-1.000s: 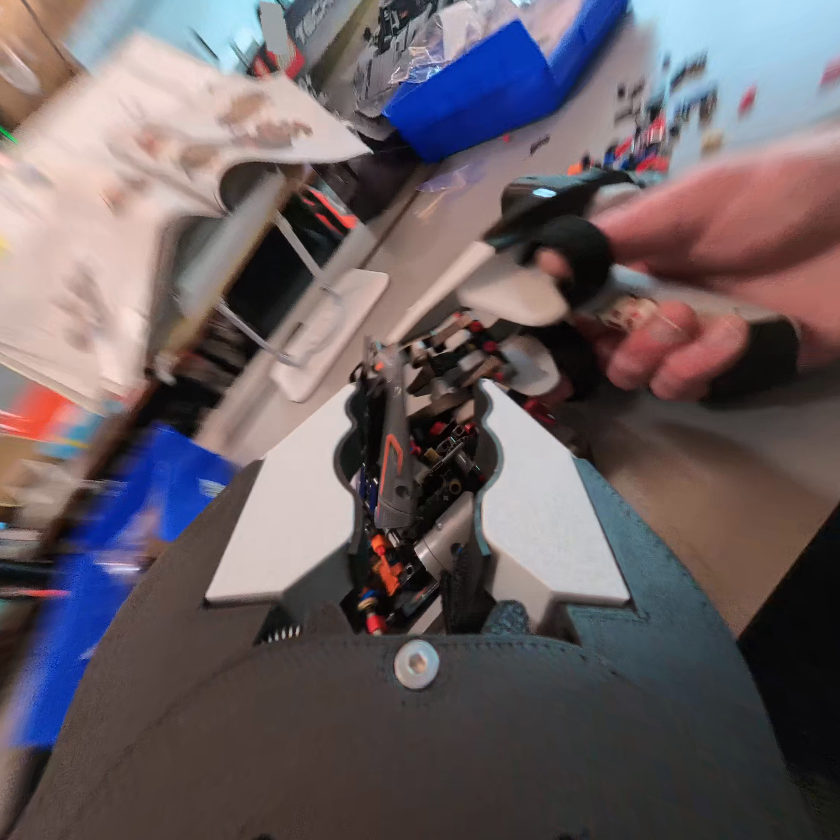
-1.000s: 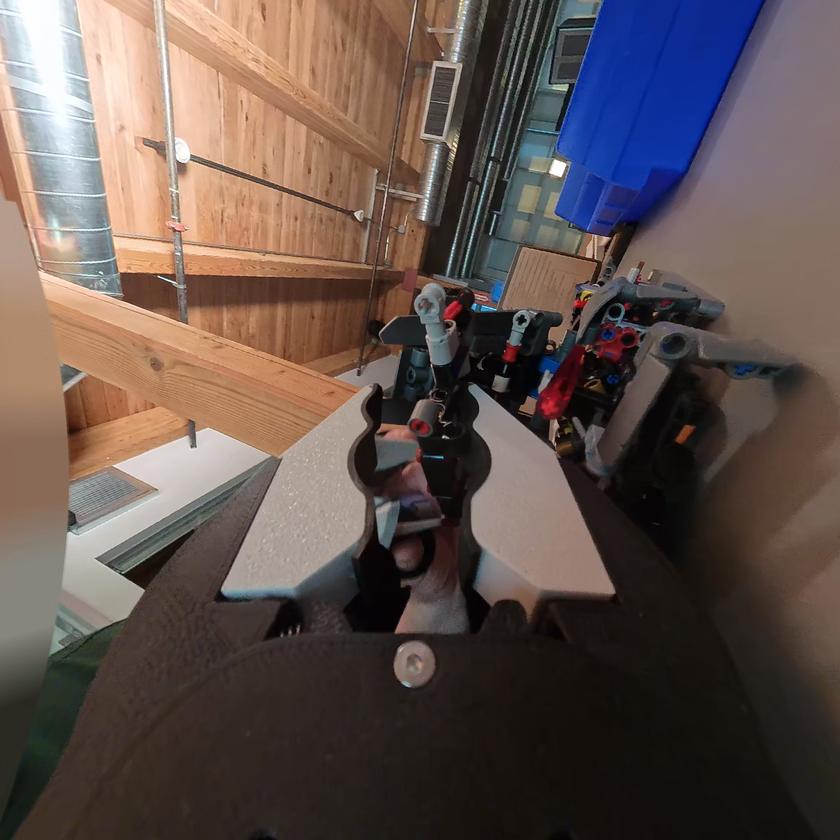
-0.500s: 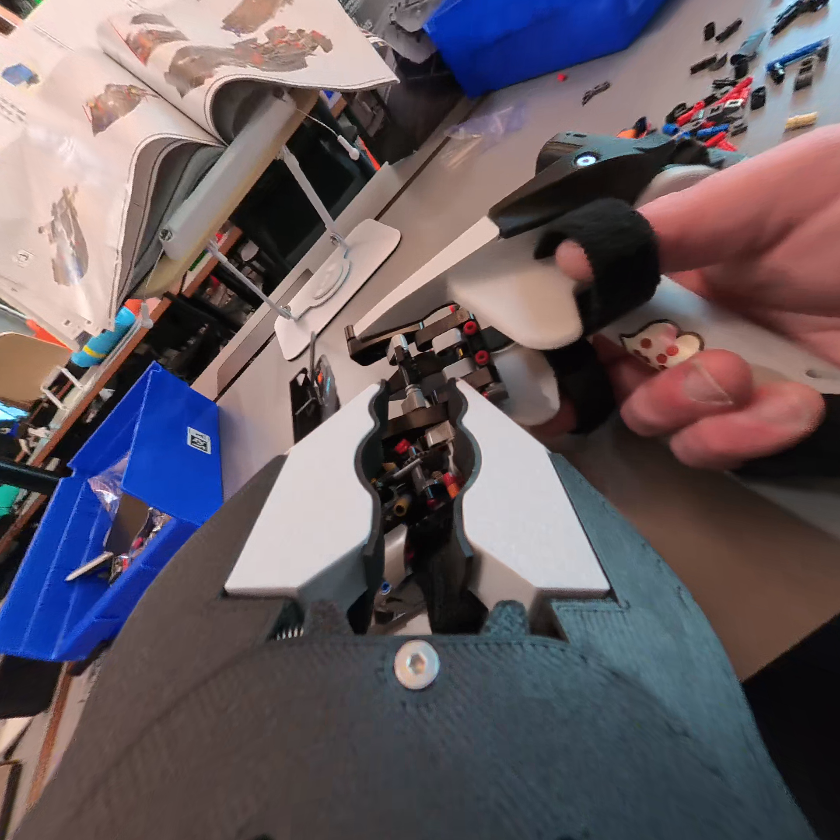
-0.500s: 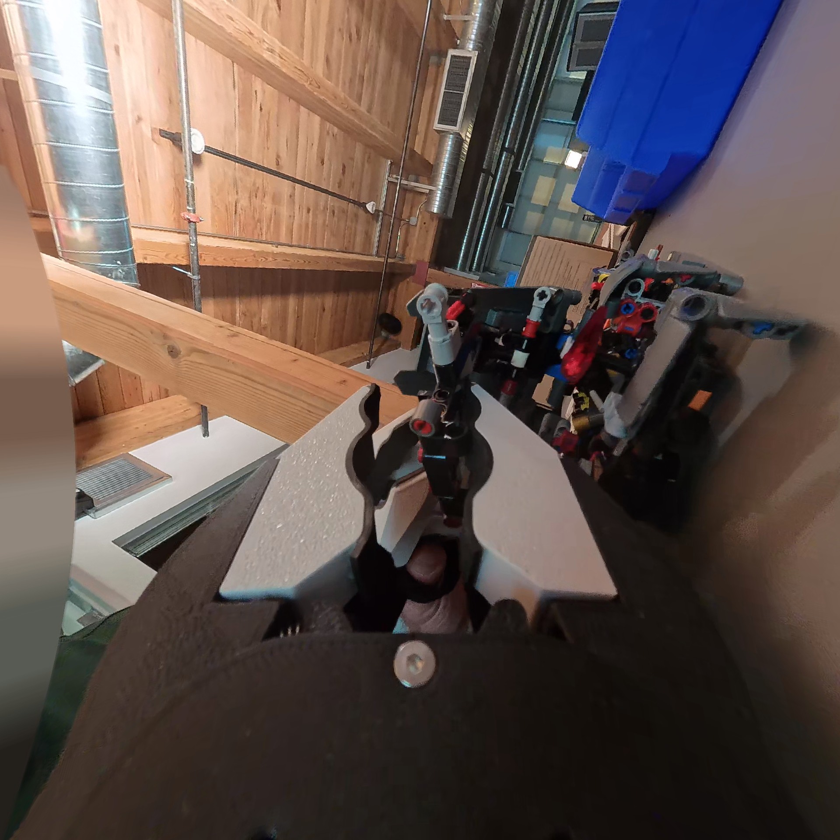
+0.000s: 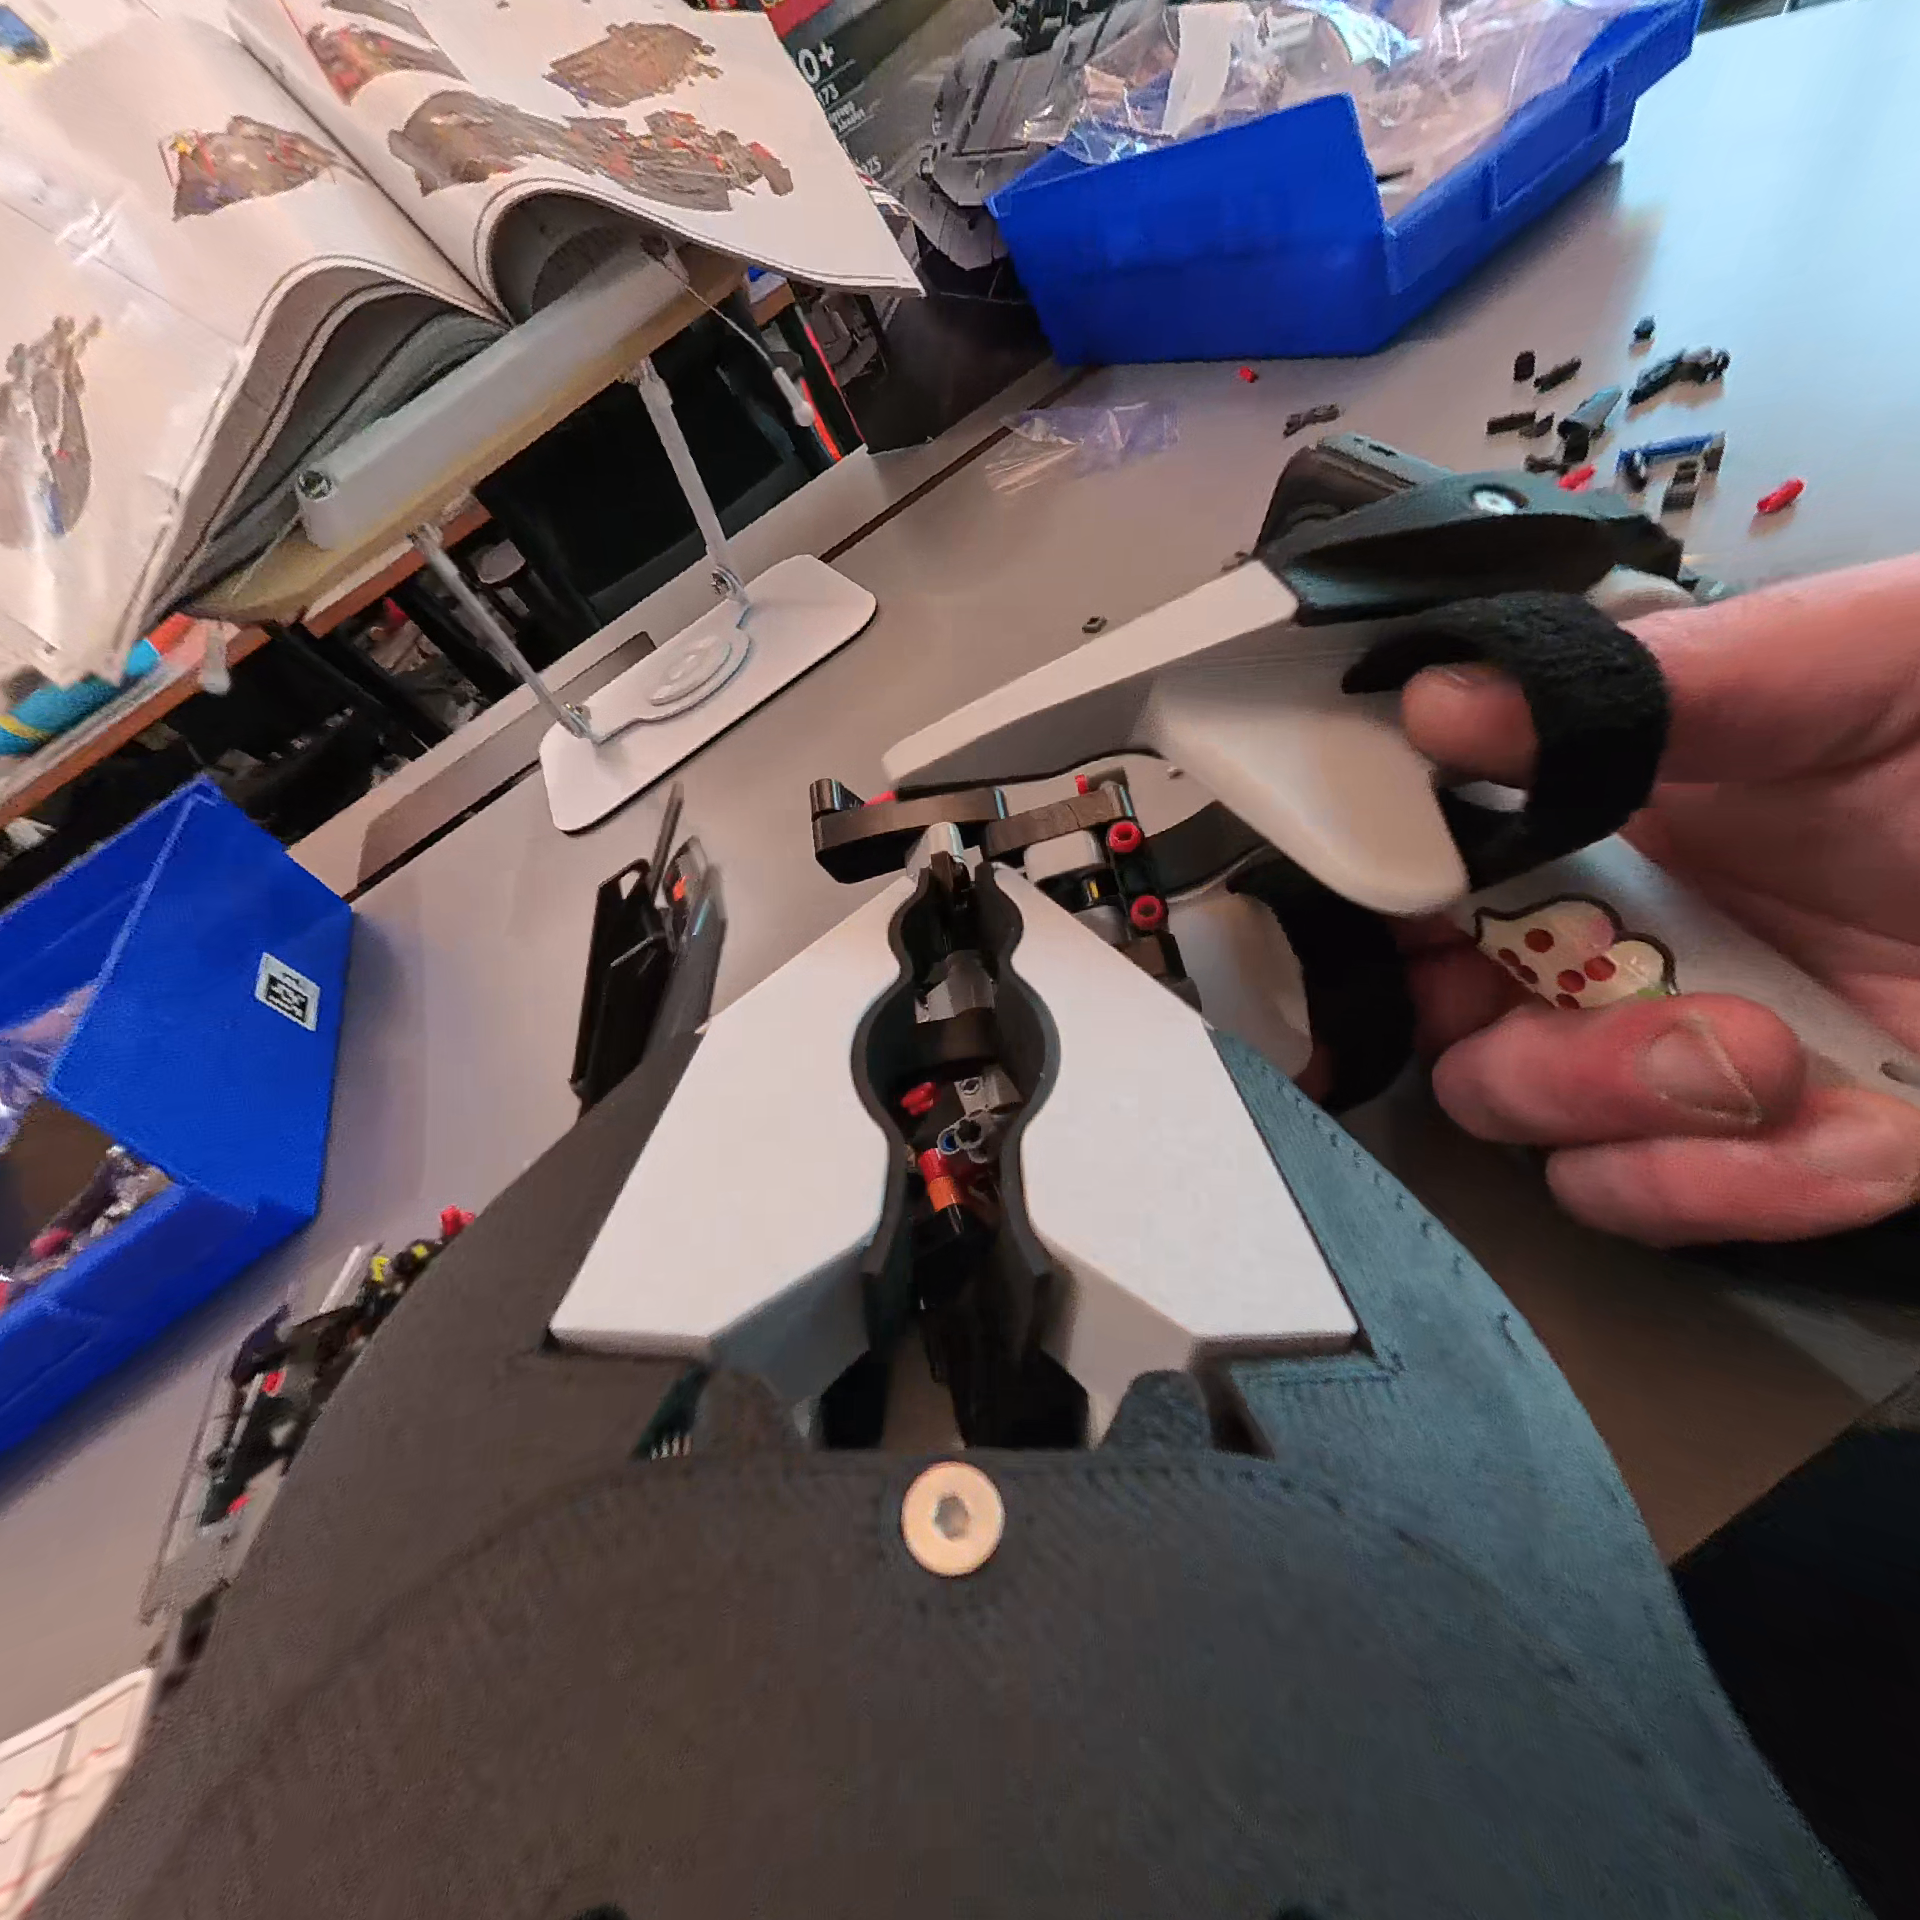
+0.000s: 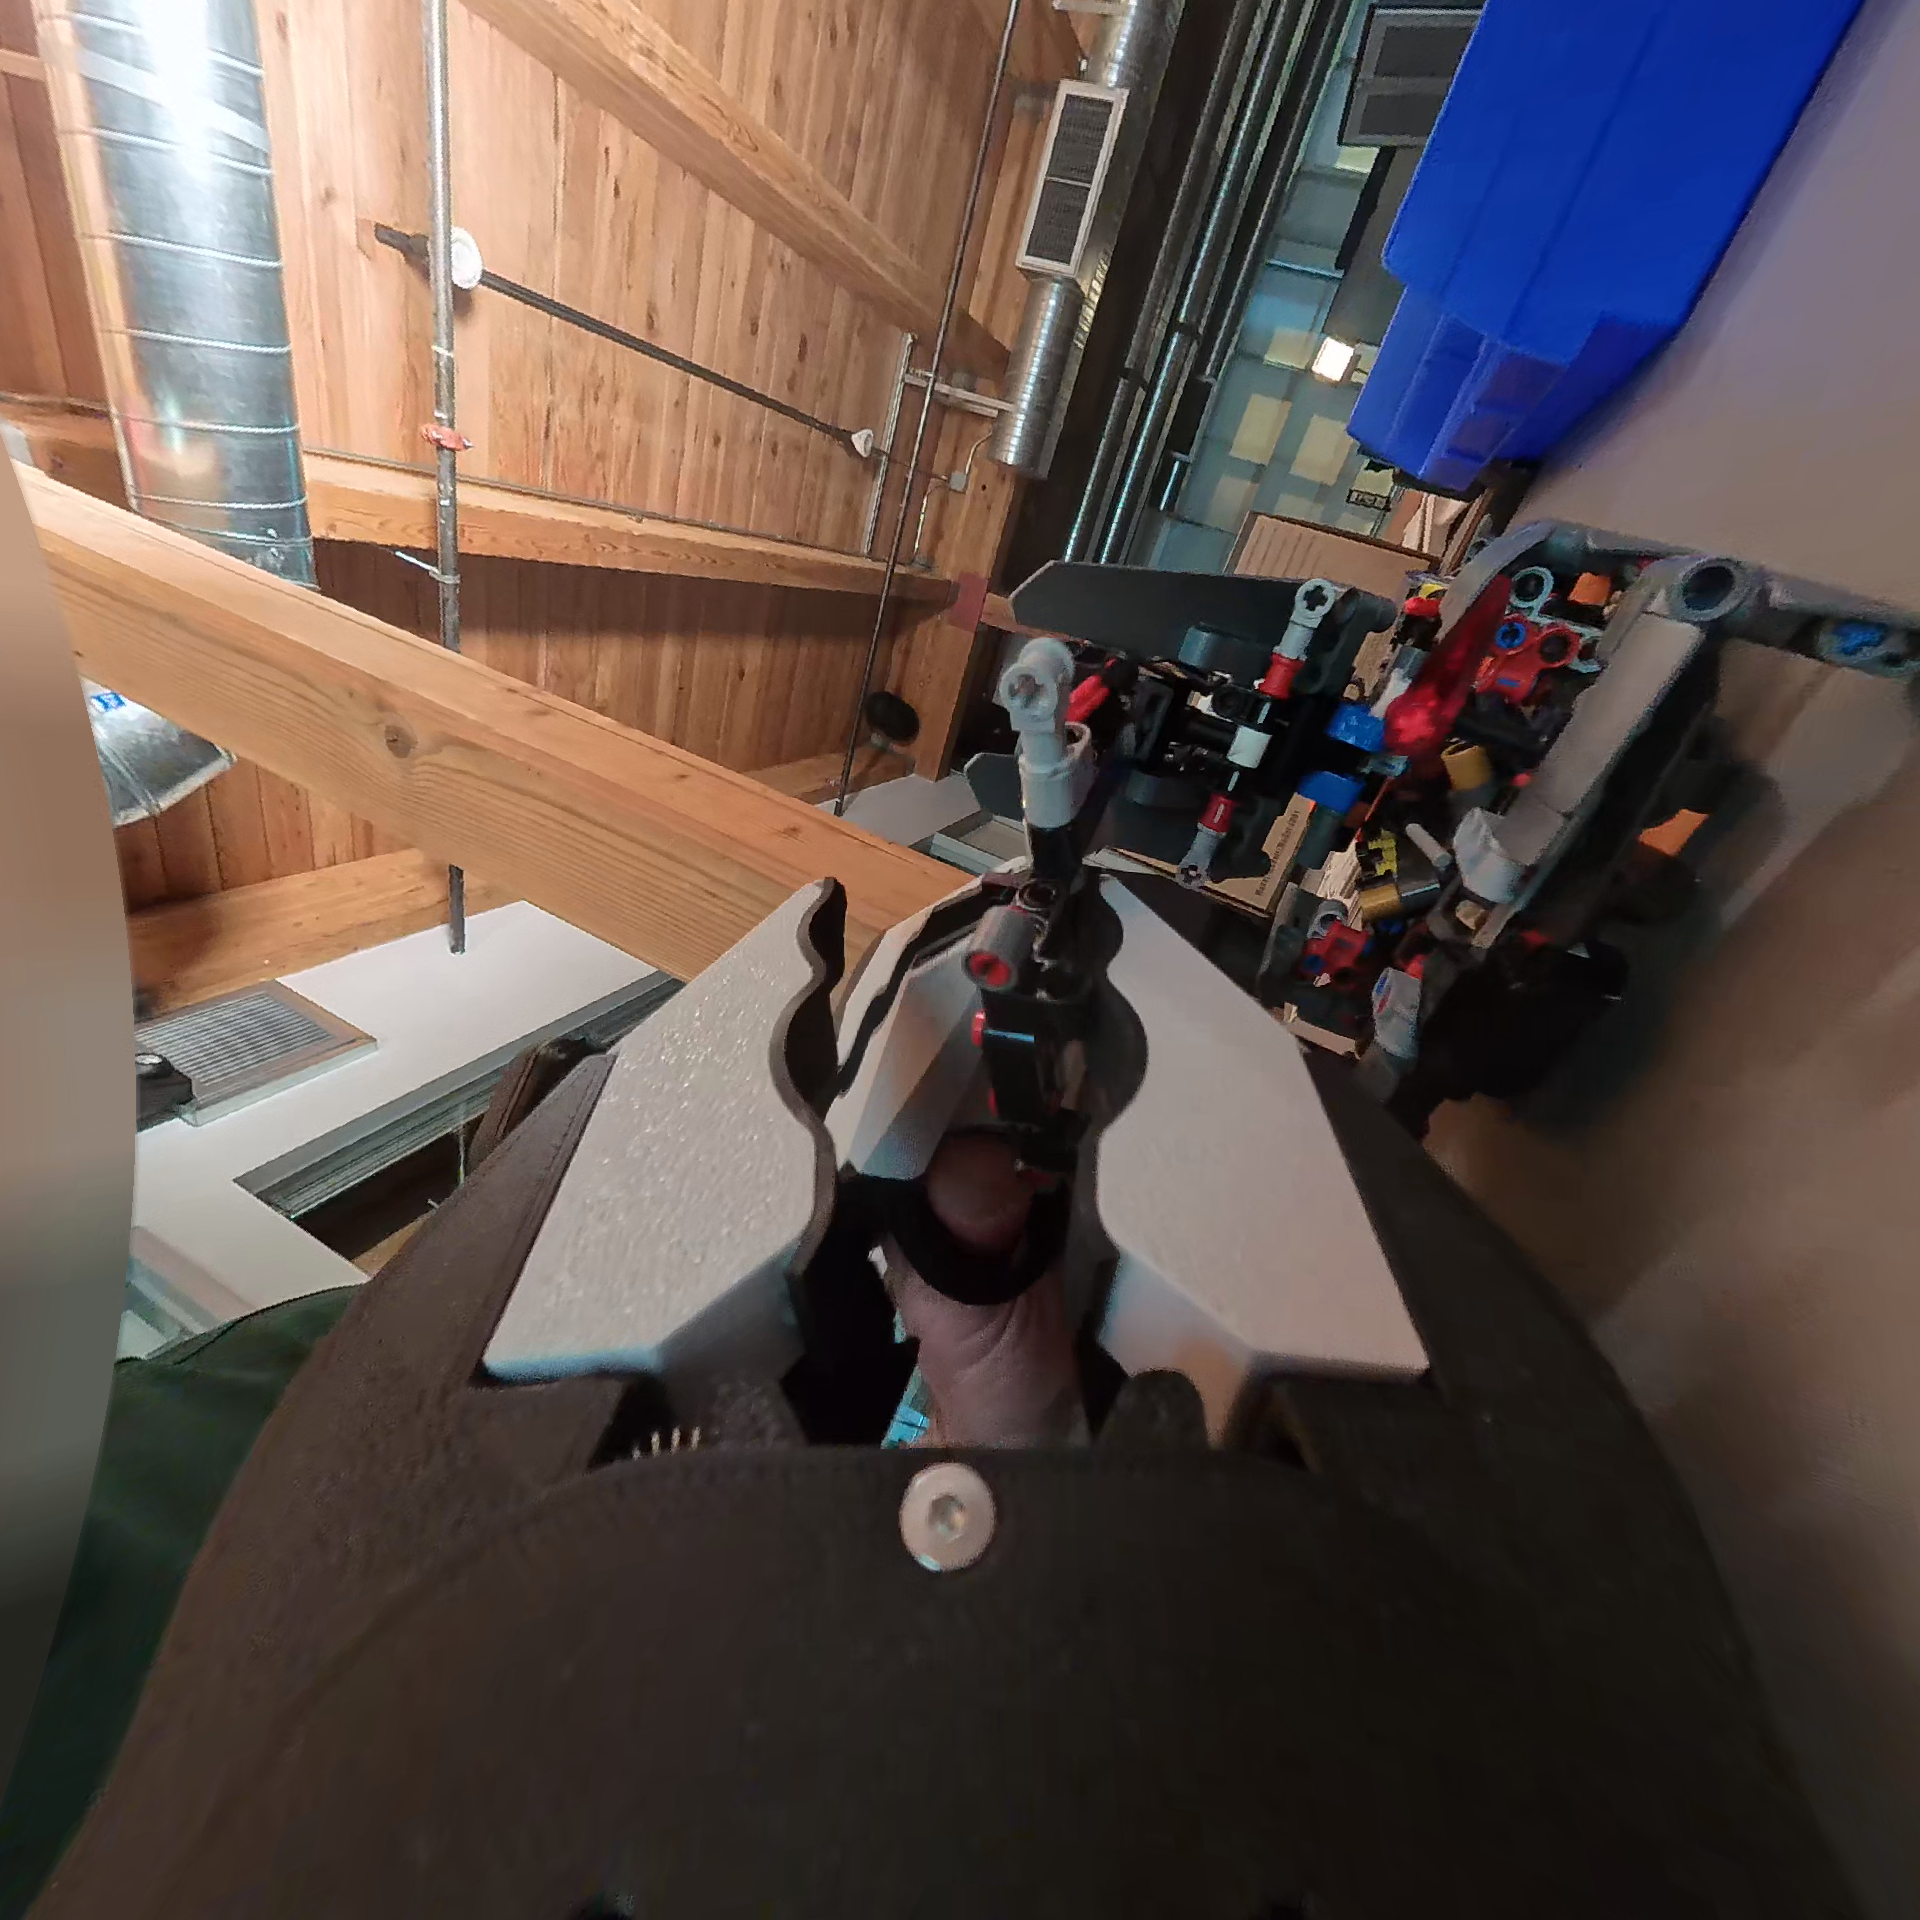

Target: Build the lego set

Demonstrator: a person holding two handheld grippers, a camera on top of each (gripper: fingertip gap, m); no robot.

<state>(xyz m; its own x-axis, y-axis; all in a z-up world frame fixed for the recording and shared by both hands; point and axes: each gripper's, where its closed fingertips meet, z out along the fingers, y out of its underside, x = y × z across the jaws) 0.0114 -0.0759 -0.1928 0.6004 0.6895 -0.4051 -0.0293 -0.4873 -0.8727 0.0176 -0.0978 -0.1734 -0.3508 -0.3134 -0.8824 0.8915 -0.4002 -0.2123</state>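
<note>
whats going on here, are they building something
A person is building a lego set with a handheld gripper in each hand. The left gripper is shut on a small black sub-assembly; the right gripper clamps its far end. An open instruction book sits on a stand, loose pieces lie on the table.

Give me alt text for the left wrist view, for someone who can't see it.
The left claw is shut on a black and grey lego assembly, while the hand-held right claw meets its far end. Behind, on the grey table, are blue bins, loose pieces and an open instruction booklet.
</note>
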